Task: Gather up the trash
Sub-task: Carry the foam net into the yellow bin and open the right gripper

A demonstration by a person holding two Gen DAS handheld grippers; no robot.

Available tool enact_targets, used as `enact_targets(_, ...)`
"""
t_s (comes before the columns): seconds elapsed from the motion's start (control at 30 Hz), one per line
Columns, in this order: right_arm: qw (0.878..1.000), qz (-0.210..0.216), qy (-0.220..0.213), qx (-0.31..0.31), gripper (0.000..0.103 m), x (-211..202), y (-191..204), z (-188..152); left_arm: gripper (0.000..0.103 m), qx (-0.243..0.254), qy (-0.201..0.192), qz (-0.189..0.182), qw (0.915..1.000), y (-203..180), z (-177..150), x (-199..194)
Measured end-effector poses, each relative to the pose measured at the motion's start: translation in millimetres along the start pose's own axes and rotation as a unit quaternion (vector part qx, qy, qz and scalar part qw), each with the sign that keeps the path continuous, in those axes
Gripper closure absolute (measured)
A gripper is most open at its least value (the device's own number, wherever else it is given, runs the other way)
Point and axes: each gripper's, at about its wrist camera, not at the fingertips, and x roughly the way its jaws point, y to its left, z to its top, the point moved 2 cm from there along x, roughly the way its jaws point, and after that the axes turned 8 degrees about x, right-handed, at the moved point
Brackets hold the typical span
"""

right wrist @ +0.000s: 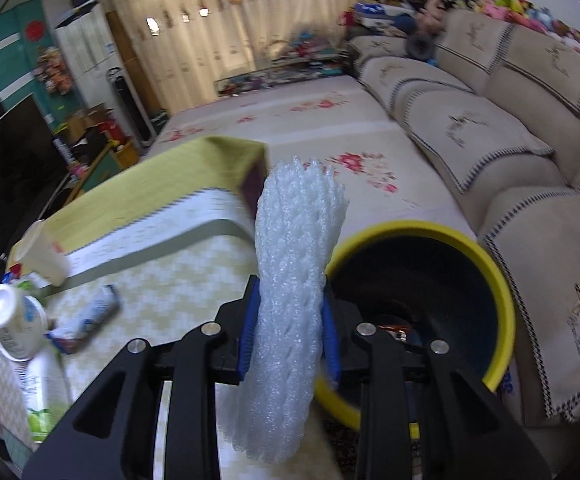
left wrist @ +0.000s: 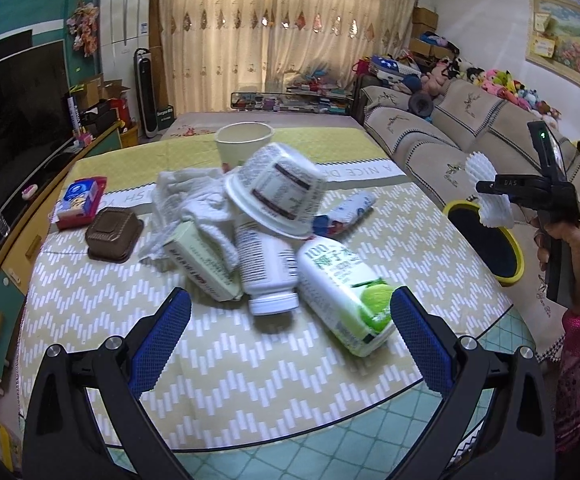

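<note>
My right gripper [right wrist: 288, 330] is shut on a white foam net sleeve [right wrist: 293, 276], which stands up between its blue pads beside the yellow-rimmed bin [right wrist: 501, 292]. From the left wrist view the same gripper [left wrist: 489, 194] holds the foam sleeve [left wrist: 495, 210] out past the table's right edge, over the bin [left wrist: 515, 270]. My left gripper [left wrist: 290, 308] stands open above the table, before a pile of trash: a green-labelled bottle [left wrist: 341, 292], a white pill bottle [left wrist: 268, 268], an overturned tub [left wrist: 278, 192], a crumpled cloth [left wrist: 186, 196] and a small carton [left wrist: 200, 260].
A paper cup [left wrist: 244, 142], a brown plastic tray [left wrist: 112, 234], a red-and-blue packet [left wrist: 80, 200] and a blue wrapper [left wrist: 347, 210] lie on the patterned tablecloth [left wrist: 218, 364]. A sofa [left wrist: 429, 132] runs along the right; a TV cabinet [left wrist: 22, 248] along the left.
</note>
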Motion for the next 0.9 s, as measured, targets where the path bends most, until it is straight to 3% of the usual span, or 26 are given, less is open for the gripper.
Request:
enact_targets(0.23, 0.999, -0.033, 0.02, 0.031, 0.075, 28.9, -53.0, -6.0, 0.005, 0.025, 0.007, -0.009, 0.9996, -27.5, 8.5, 10.1)
enact_targets(0.67, 0.996, -0.05, 0.044, 0.059, 0.07, 65.0, -93.7, -8.4, 0.005, 0.055, 0.024, -0.021, 0.998, -63.4, 20.5, 28.9)
enact_targets(0.8, 0.996, -0.05, 0.043, 0.062, 0.053, 67.0, -97.3, -8.1, 0.005, 0.059, 0.026, -0.022, 0.9977, -68.4, 21.7, 32.0)
enact_targets(0.9, 0.996, -0.052, 0.039, 0.064, 0.047, 66.2, -100.0, -8.7, 0.005, 0.059, 0.027, -0.023, 0.9976, -69.1, 22.8, 33.0)
